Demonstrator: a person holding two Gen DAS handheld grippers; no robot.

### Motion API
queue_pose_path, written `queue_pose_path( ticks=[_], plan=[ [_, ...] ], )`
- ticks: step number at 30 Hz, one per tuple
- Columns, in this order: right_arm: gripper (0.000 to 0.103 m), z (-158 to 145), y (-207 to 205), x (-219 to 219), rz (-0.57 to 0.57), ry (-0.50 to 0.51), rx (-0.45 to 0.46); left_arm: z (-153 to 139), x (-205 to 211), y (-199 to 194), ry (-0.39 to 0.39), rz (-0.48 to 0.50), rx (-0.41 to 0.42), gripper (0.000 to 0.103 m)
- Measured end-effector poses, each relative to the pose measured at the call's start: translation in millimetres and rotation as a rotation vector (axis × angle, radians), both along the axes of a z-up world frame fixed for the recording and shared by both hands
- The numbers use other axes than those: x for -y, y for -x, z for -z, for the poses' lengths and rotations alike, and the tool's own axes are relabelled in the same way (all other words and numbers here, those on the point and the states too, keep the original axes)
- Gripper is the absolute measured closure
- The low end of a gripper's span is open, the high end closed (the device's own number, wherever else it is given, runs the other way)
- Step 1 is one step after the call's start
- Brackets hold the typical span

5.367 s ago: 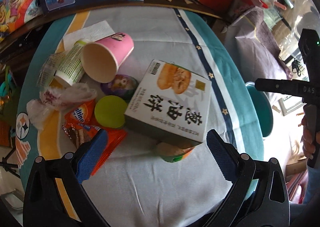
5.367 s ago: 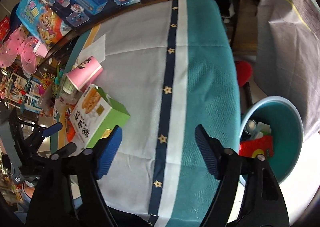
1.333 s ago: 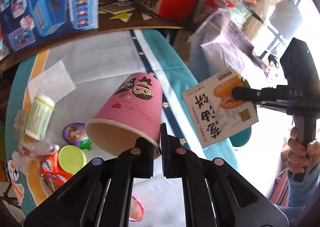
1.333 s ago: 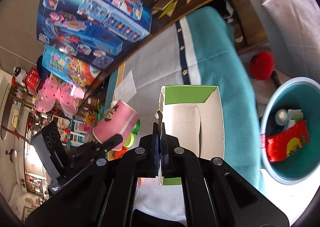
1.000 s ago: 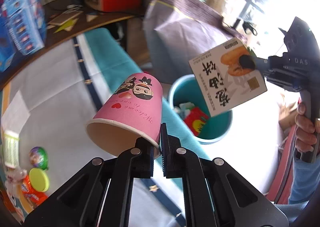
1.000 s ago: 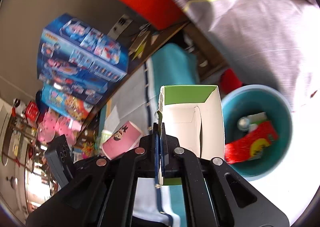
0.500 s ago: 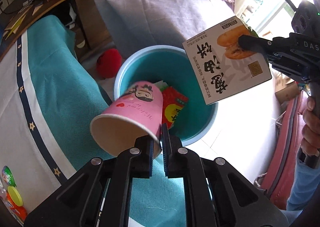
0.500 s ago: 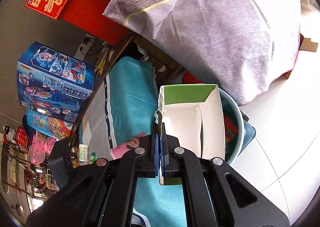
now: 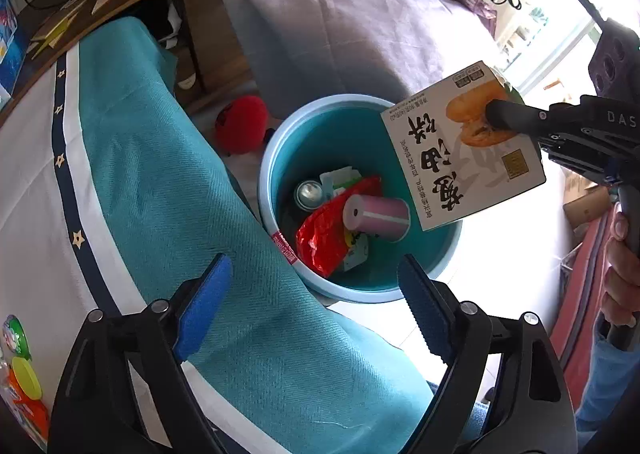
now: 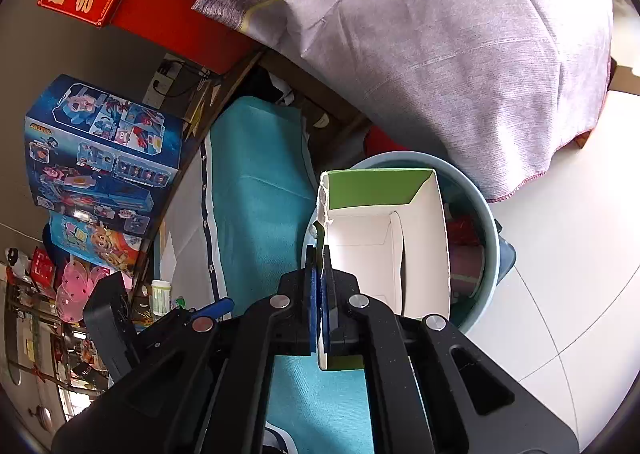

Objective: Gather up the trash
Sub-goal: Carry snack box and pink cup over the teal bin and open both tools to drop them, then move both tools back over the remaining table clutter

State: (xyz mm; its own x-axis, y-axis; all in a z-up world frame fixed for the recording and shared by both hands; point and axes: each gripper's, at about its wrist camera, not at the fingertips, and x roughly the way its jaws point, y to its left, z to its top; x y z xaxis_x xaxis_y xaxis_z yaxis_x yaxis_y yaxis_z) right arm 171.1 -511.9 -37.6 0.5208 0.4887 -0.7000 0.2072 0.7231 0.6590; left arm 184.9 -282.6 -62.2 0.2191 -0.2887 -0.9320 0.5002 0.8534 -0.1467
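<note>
Trash fills the teal bin [image 9: 280, 157] on the floor beside our bench [image 9: 160, 181]: the pink cup [image 9: 376, 217] lies inside. Our left tongs [image 9: 312, 304] gape wide, holding nothing. Our right tongs [image 10: 320, 298] pinch the biscuit box [image 9: 460, 157] above the bin.

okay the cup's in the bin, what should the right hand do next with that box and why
Probably open the right gripper so the cracker box drops. That gripper is shut on the box's edge and holds it above the teal bin, where the pink cup already lies. The left gripper is open and empty, so the box is the only trash in hand.
</note>
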Motion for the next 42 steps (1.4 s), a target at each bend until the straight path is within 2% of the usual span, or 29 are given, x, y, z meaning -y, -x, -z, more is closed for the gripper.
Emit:
queue_pose_path(
  ticks=[9, 10, 11, 13, 15, 17, 25, 29, 42],
  plan=[
    [0.097, 3, -8, -19, -0.034, 0.025, -0.038, 0, -10, 2, 0.018, -0.006, -0.013, 0.011],
    [0.089, 3, -9, -21, -0.034, 0.028, -0.043, 0, -11, 2, 0.020, -0.008, -0.014, 0.010],
    [0.067, 3, -9, -23, -0.031, 0.036, -0.043, 0, -13, 3, 0.023, -0.009, -0.016, 0.010],
    [0.037, 0, -9, -25, -0.015, 0.072, -0.037, -1, -16, 4, 0.025, -0.013, -0.015, 0.010],
    [0.035, -2, -10, -27, -0.009, 0.076, -0.044, -1, -22, 4, 0.030, -0.019, -0.013, 0.010],
    [0.026, -1, -9, -26, 0.014, 0.069, -0.060, -2, -28, 4, 0.038, -0.028, -0.012, 0.009],
    [0.025, 3, -5, -37, 0.030, 0.098, -0.139, -6, -51, 9, 0.083, -0.066, -0.024, 0.009],
    [0.019, 1, -2, -48, 0.030, 0.108, -0.154, -10, -64, 15, 0.097, -0.075, -0.015, 0.009],
    [0.019, -15, -1, -126, -0.082, 0.161, -0.173, -26, -143, 36, 0.166, -0.184, 0.011, 0.007]
  ],
)
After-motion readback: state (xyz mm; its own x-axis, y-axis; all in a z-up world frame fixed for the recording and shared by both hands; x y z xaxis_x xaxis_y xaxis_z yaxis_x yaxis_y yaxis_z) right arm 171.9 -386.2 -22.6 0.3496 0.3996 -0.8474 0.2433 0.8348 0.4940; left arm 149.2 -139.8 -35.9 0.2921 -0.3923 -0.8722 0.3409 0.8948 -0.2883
